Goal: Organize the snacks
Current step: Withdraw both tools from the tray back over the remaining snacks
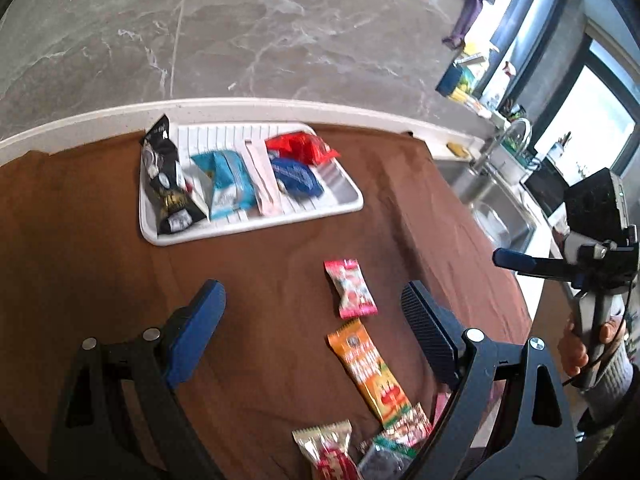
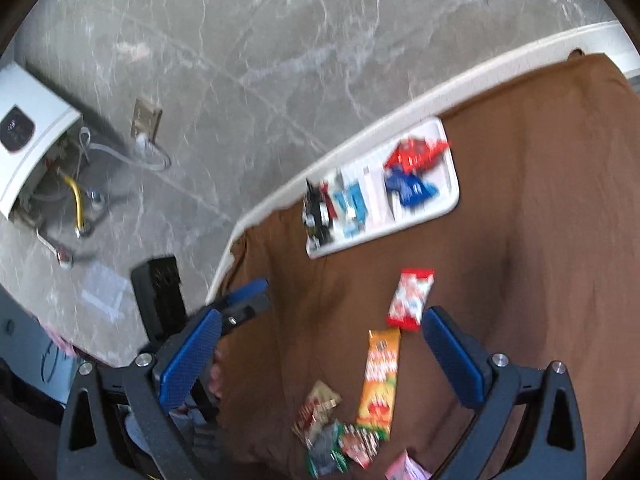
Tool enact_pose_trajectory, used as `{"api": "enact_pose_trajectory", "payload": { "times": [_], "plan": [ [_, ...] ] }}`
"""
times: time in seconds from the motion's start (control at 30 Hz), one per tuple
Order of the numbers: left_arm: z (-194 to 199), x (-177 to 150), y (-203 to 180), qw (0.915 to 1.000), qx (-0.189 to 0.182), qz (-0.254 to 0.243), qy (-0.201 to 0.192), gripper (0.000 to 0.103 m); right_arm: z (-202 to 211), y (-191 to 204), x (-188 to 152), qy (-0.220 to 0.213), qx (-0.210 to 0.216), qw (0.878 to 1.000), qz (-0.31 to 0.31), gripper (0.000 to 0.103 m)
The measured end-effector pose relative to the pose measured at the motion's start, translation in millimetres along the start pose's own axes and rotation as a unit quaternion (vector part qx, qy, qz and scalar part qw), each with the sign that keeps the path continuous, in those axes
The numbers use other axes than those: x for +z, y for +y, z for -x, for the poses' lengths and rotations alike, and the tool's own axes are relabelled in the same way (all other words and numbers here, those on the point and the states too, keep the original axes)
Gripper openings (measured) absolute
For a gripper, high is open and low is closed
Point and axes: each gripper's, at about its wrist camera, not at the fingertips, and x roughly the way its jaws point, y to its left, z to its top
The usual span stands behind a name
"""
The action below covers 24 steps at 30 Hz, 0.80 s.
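Observation:
A white ribbed tray (image 1: 344, 204) (image 2: 448, 208) on the brown cloth holds a black packet (image 1: 168, 184), a light blue packet (image 1: 230, 184), a pale pink stick (image 1: 262, 180), a dark blue packet (image 1: 296, 178) and a red packet (image 1: 300, 146). Loose on the cloth lie a pink candy packet (image 1: 351, 289) (image 2: 410, 298), an orange bar (image 1: 366, 368) (image 2: 380, 380) and several small packets (image 1: 352, 448) (image 2: 332, 428). My left gripper (image 1: 316, 332) is open and empty above the loose snacks. My right gripper (image 2: 320, 356) is open and empty; it also shows in the left wrist view (image 1: 516, 260).
The brown cloth (image 1: 100, 240) covers a white-edged counter (image 1: 240, 106) over a grey marble floor. A steel sink (image 1: 492, 200) with a tap lies to the right. A white appliance (image 2: 28, 140) and pipes stand on the floor at left.

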Motion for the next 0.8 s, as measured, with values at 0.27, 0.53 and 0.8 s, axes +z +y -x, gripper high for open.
{"api": "enact_pose_trajectory", "payload": {
  "times": [0.27, 0.53, 0.8],
  "plan": [
    [16, -46, -27, 0.9994, 0.030, 0.005, 0.015, 0.090, 22, 4, -35, 0.015, -0.034, 0.998, 0.048, 0.103],
    [121, -44, -83, 0.9797, 0.092, -0.059, -0.168, 0.096, 103, 57, -38, -0.105, -0.061, 0.972, 0.201, 0.103],
    [84, -69, -69, 0.9914, 0.109, 0.011, -0.071, 0.103, 31, -6, -77, 0.091, -0.124, 0.972, 0.176, 0.099]
  ]
}}
